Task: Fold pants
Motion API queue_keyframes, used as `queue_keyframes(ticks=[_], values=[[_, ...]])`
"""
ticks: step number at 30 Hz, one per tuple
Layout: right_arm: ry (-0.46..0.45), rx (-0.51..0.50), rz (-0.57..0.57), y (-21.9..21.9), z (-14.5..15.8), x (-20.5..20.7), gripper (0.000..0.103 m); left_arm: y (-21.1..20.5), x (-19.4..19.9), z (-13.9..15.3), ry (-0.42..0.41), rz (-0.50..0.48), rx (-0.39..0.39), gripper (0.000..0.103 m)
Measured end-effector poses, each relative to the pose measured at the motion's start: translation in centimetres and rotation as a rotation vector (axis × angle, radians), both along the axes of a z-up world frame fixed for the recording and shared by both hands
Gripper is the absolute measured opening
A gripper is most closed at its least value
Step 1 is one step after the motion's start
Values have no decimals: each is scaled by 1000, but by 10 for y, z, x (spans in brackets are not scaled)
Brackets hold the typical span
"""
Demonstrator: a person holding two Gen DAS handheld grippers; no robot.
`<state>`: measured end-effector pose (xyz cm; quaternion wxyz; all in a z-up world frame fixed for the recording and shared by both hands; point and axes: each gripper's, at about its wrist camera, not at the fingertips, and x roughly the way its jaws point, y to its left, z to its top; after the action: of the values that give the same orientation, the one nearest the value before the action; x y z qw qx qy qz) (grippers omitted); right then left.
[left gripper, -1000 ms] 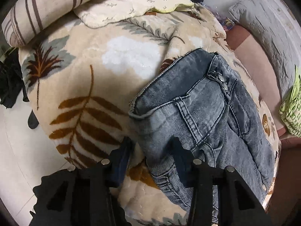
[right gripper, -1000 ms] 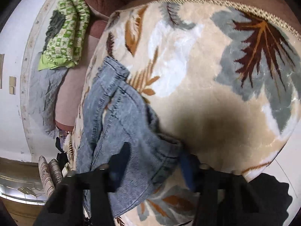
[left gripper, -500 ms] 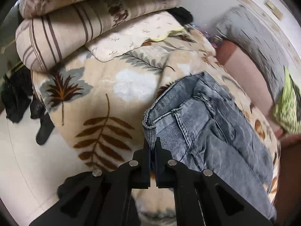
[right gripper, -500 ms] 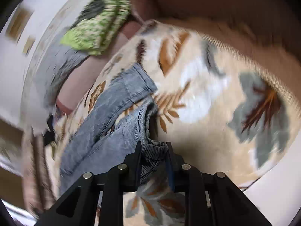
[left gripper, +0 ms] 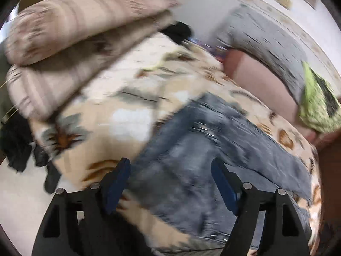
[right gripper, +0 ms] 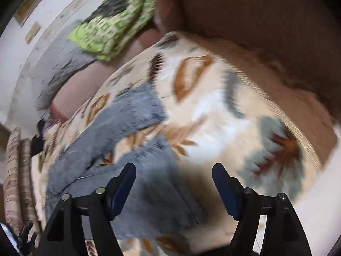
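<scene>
Grey-blue jeans [left gripper: 234,132] lie on a cream blanket with a leaf print [left gripper: 127,117]; both views are blurred by motion. My left gripper [left gripper: 170,163] hangs above the waist end, its jaws opening wide; the denim lies below them and the blue pads do not press on it. In the right wrist view the jeans [right gripper: 136,111] spread with two legs apart on the blanket [right gripper: 223,111]. My right gripper [right gripper: 173,166] is above the edge of the denim, jaws also opening, nothing pinched between them.
Rolled striped quilts [left gripper: 74,32] lie at the far left of the bed. A grey pillow [left gripper: 266,38] and a green patterned cloth [left gripper: 317,106] sit along the wall side. Dark clothes [left gripper: 17,149] lie on the pale floor. Brown upholstery [right gripper: 255,21] borders the blanket.
Half a second ago both grippers were shut on folds of the jeans. Now both have opened, let the denim go, and risen above it.
</scene>
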<state>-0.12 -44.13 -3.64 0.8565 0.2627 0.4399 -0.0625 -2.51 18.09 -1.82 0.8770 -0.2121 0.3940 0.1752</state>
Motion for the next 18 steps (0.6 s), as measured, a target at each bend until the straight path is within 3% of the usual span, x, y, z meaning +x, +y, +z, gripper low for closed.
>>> queue_keyframes(ticks=[5,6,8,10,12,15,17,18], values=[[110,-51,143,14,-35,73,75,-38,37,-37,96,-164,29,79],[126,-56,169,18,-44,84,69,-45,43,-53,151,-181,59,79],[186,-56,203,26,-63,94,37,-51,52,-87,294,-199,94,79],[209,-124,229,35,-67,100,19,-55,45,-89,241,-216,155,83],[180,-203,260,46,-52,97,19,-55,42,-89,236,-230,164,83],[118,-413,223,60,-33,90,18,-55,43,-89,241,-220,157,83],[179,-416,198,52,-51,98,19,-56,45,-85,261,-220,153,83],[237,-356,204,46,-70,103,20,-54,45,-82,261,-223,143,83]])
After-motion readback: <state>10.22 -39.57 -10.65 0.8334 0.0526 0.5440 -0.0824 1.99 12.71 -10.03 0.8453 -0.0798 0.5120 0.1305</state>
